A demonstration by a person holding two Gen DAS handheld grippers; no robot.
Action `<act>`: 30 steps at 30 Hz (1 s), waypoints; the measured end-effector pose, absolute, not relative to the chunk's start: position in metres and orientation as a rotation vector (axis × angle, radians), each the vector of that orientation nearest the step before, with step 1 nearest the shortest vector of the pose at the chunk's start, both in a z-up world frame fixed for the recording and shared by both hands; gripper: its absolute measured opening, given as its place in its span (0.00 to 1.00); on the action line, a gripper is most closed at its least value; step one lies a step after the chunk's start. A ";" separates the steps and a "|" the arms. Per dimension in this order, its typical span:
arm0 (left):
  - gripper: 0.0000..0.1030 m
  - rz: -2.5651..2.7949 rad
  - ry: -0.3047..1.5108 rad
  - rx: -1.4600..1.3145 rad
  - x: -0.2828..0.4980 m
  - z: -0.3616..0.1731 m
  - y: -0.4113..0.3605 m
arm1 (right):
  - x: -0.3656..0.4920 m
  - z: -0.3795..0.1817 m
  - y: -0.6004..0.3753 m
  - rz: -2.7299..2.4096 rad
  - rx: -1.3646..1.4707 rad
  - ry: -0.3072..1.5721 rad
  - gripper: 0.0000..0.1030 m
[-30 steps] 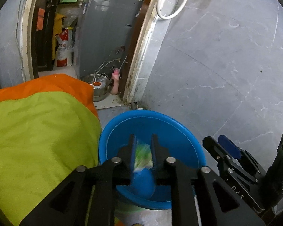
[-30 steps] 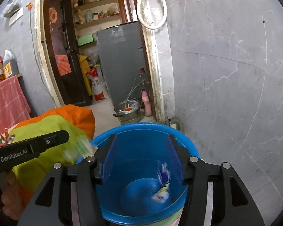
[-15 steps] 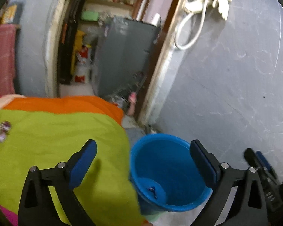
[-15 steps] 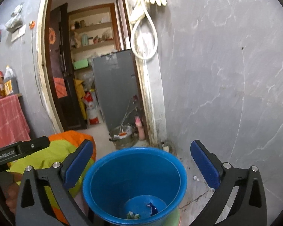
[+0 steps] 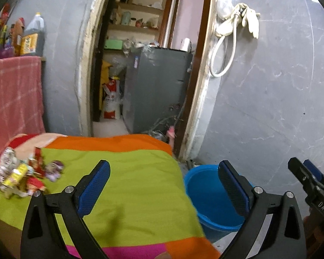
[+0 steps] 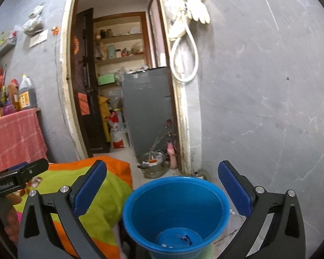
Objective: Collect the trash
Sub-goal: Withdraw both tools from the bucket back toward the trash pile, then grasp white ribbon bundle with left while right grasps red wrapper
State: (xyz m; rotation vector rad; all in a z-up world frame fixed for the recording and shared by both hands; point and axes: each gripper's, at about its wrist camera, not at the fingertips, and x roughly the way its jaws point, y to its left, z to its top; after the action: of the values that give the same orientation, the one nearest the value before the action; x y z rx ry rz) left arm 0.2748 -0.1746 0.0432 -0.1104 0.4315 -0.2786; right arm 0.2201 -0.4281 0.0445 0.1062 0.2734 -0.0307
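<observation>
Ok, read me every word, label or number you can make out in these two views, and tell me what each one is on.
"GenRobot.AI": white lettering on the black body of the left hand-held gripper, right wrist view.
"DAS": pale letters on the black body of the right hand-held gripper, left wrist view.
Yellow label on the dark plastic jug: too blurred to read.
Red-and-white sack: print unreadable.
Crumpled snack wrappers: blurred.

Grey marbled wall (image 6: 270,86) on the right, an open doorway (image 5: 140,64) showing shelves (image 6: 121,38) and a grey cabinet (image 5: 155,90), pink checked cloth (image 5: 13,99) hanging far left.
</observation>
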 end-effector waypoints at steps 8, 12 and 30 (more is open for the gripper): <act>0.95 -0.194 0.417 -0.126 0.253 0.052 -0.108 | 0.219 0.064 -0.367 0.076 0.089 0.248 1.00; 0.95 -0.130 0.431 -0.125 0.242 0.050 -0.065 | 0.224 0.064 -0.332 0.140 0.080 0.260 1.00; 0.95 0.162 0.522 -0.184 0.219 0.008 0.084 | 0.272 0.024 -0.189 0.402 0.019 0.438 1.00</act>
State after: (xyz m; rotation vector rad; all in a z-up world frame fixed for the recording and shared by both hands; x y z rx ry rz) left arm 0.2186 0.0843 0.0084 -0.1844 0.5224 0.1625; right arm 0.2716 -0.1892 0.0245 0.0193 0.4381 0.4016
